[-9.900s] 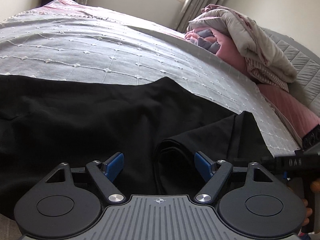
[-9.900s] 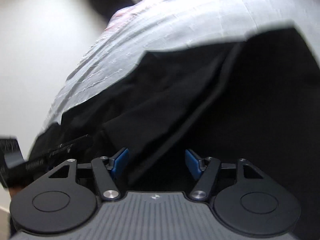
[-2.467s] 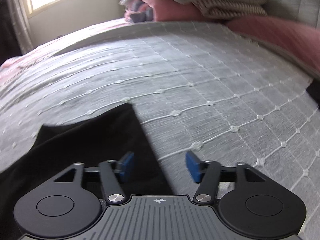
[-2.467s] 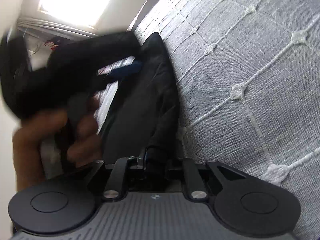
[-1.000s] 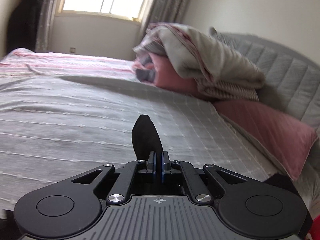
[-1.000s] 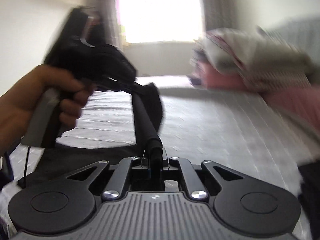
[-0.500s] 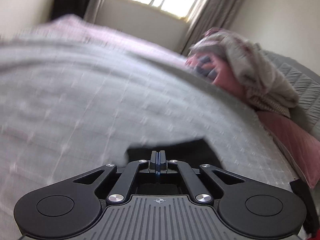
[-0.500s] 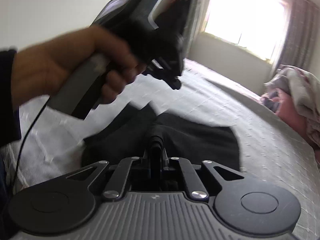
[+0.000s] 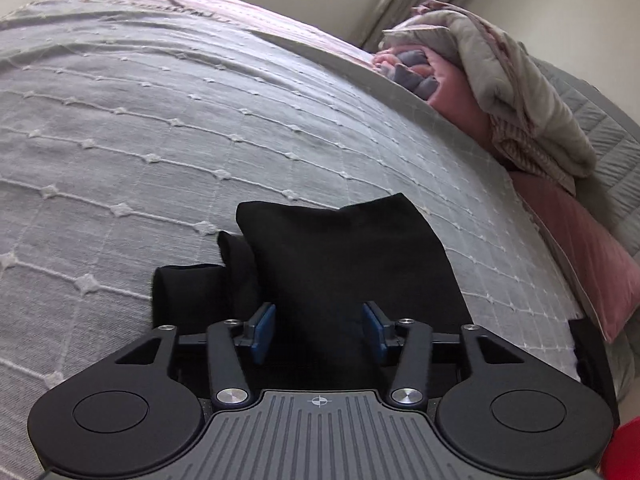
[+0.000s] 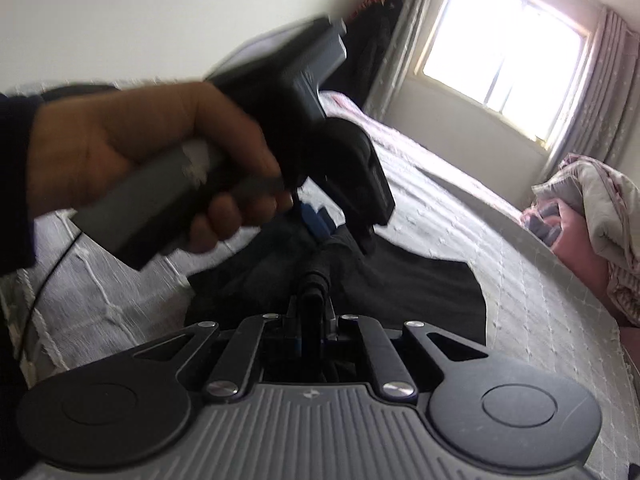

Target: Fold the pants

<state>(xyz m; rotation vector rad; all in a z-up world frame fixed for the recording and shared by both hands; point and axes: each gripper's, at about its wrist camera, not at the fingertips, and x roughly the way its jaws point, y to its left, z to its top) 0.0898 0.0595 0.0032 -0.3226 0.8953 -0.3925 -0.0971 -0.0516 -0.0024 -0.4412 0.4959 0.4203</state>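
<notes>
L wrist: left gripper has just been opening, blue pads now apart w/ black pants lying loose between them on the grey bedspread; looks like a release to drop the fold. R wrist: right gripper clamped on a rolled pants edge, prob holding the fold taut; left hand just above.

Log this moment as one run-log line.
left tool: just opened, clear of pants | right tool: shut on pants fold | pants: folded on bed
</notes>
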